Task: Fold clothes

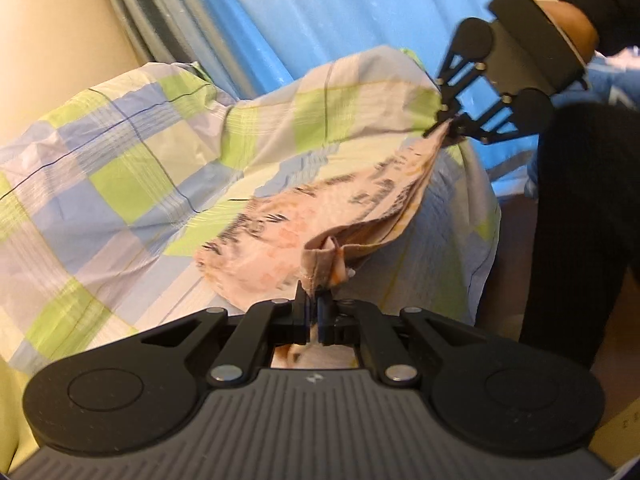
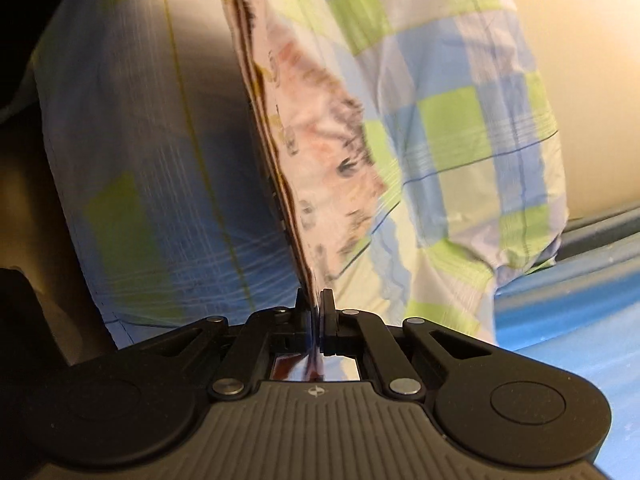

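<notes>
- The left tongs (image 1: 313, 300) are seen clenched on a bunched corner of a peach printed cloth (image 1: 320, 204), the hem standing up just beyond the closed tips.
- The right tongs (image 1: 450, 122) are likewise closed on the opposite end of that cloth, which is pinched where it narrows to a point; in the right wrist view the same tongs (image 2: 316, 304) are shown gripping several stacked layers edge-on.
- The cloth is held in the air between the two tongs, sagging in the middle, above a checked green, blue and cream pillow (image 1: 120, 168) over which it hangs.
- A blue surface (image 1: 320, 12) is seen behind the pillow, and a dark-clad leg (image 1: 580, 220) of the person at the right.
- Progress is judged as partly made: the cloth appears already doubled, since layered edges are visible, yet it has not been laid flat and further folds and a setting-down seem to be left.
- Both tongs and the whole span of the cloth are given only by the left wrist view, along with a sleeve (image 1: 608, 4) above the right tongs.
- The layered edge of the cloth (image 2: 276, 152) and the pillow's near side in shadow are given only by the right wrist view, which is blurred; the left tongs are not shown there.
</notes>
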The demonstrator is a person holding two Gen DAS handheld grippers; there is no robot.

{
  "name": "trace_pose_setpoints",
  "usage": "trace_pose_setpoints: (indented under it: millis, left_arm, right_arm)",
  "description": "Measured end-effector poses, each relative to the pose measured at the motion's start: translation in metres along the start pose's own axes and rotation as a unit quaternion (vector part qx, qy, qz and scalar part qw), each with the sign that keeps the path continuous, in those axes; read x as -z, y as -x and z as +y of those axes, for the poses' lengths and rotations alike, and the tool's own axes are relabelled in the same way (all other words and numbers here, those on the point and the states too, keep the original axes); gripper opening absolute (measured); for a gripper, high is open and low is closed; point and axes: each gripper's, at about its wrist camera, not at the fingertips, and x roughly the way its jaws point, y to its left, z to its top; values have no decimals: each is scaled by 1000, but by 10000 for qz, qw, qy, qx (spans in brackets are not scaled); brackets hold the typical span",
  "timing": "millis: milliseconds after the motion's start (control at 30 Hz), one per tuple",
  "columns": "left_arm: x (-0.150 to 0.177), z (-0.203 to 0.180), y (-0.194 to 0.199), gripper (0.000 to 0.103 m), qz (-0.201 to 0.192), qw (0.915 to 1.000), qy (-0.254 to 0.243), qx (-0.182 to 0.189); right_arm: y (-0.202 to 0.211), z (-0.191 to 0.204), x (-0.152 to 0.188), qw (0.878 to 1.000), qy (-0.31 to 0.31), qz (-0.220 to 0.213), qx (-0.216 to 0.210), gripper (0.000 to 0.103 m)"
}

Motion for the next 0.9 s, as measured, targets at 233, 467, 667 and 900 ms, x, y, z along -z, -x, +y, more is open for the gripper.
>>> trace_pose_setpoints:
  millis: [233, 467, 667, 900]
  left_arm:
    - [-24, 77, -49, 2, 128, 9938, 1060, -300]
    - [9, 147, -153, 2, 817, 9600, 2676, -109]
    - [49, 160, -195, 2, 856, 9325, 3509, 26]
    - [69, 175, -193, 4, 551, 9024, 4265, 258]
  right_arm:
    - [-28, -70, -33, 9998, 144, -75, 70, 1]
    - [-142, -129, -61, 9930, -459, 100, -1081, 1]
    - [-227, -139, -54, 9697, -1547, 302, -1865, 17]
    - [-239, -182, 18, 8569, -4803, 84, -1871, 43]
